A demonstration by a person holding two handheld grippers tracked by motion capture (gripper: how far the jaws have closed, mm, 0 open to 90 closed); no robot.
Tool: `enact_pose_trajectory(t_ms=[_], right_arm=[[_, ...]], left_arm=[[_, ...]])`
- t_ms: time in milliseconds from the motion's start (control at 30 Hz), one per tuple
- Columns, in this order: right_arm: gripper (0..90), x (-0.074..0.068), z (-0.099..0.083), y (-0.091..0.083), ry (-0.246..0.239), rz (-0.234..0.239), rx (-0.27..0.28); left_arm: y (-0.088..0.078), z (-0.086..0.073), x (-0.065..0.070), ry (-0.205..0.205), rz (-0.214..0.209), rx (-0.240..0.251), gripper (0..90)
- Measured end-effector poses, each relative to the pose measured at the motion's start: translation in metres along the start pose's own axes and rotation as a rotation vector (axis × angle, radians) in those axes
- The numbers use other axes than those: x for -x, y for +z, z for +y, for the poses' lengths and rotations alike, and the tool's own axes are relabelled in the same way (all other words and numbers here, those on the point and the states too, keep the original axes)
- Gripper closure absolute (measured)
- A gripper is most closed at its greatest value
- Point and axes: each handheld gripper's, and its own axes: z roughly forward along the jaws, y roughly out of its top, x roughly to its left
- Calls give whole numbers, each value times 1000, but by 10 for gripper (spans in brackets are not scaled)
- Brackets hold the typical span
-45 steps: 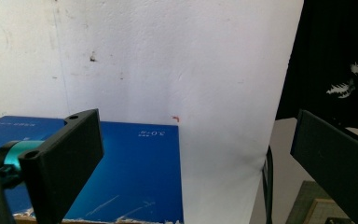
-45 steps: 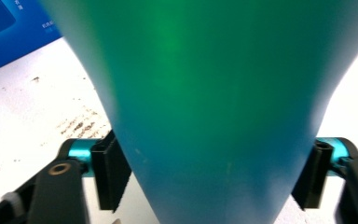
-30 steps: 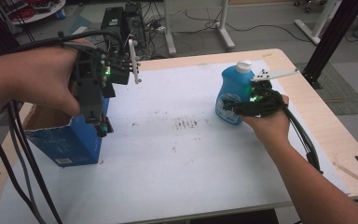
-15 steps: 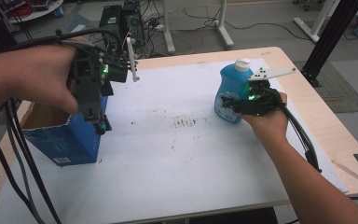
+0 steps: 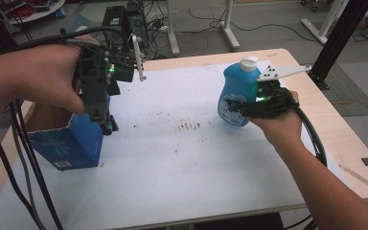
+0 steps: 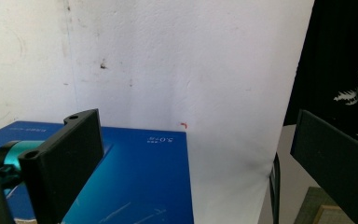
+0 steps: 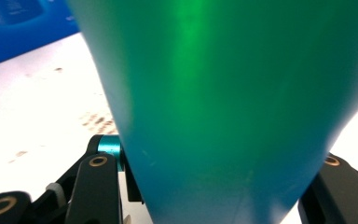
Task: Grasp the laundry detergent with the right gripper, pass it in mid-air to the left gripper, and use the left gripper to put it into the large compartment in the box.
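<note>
The blue bottle [image 5: 237,96], white-capped and glossy, stands upright with its cap upward, clenched between the right gripper's [image 5: 239,108] jaws; the left gripper [image 5: 106,125] hangs released.

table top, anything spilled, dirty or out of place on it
No spill. The white table cover carries a patch of dark scuff marks near its middle, with a few specks around it. The blue bottle is upright in the right claw, and the blue box stands upright too.
</note>
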Motion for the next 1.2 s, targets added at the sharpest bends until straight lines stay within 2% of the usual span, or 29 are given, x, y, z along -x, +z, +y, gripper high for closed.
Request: enact_pose_trajectory(t_ms=[100, 133, 200, 267, 300, 333, 367, 433, 533, 567, 667, 733, 767, 800, 833, 933, 1133, 1200], right_arm=[[453, -5, 5, -4, -25, 19, 2], [451, -12, 12, -7, -45, 48, -6], [451, -15, 14, -9, -52, 57, -10], [451, -26, 21, -11, -91, 98, -11], [451, -26, 21, -11, -91, 98, -11], [452, -30, 24, -12, -97, 115, -12], [450, -39, 29, -12, -120, 152, -12], [450, -41, 30, -12, -121, 162, -12], [448, -54, 35, -11, -146, 220, -15], [449, -64, 38, -9, -170, 253, -23], [451, -76, 41, -6, -201, 295, -40], [451, -80, 41, -5, -206, 311, -42], [452, -87, 42, -2, -211, 347, -49], [452, -87, 42, -2, -211, 347, -49], [452, -94, 43, 1, -224, 374, -54], [452, -103, 43, 6, -233, 414, -67], [452, -115, 42, 17, -240, 475, -79], [452, -117, 41, 19, -243, 487, -79]], left_arm=[[-1, 4, 1, 2, 5, 5, 24], [-3, 6, 1, 7, 9, 7, 23], [-3, 8, 1, 9, 11, 7, 23], [-4, 10, 2, 14, 12, 9, 24], [-4, 11, 2, 12, 12, 8, 24], [-5, 12, 2, 16, 11, 7, 24], [-5, 13, 2, 18, 14, 6, 24], [-6, 14, 3, 18, 19, 7, 24], [-8, 18, 4, 23, 21, 6, 23], [-8, 20, 4, 26, 23, 9, 23], [-7, 24, 5, 38, 23, 9, 24], [-7, 26, 6, 41, 22, 6, 24], [-6, 28, 7, 45, 23, 10, 23], [-6, 28, 7, 45, 23, 10, 23], [-6, 30, 8, 50, 23, 11, 23], [-6, 32, 9, 53, 22, 18, 24], [-5, 38, 10, 68, 21, 21, 24], [-5, 38, 11, 60, 16, 23, 23]])
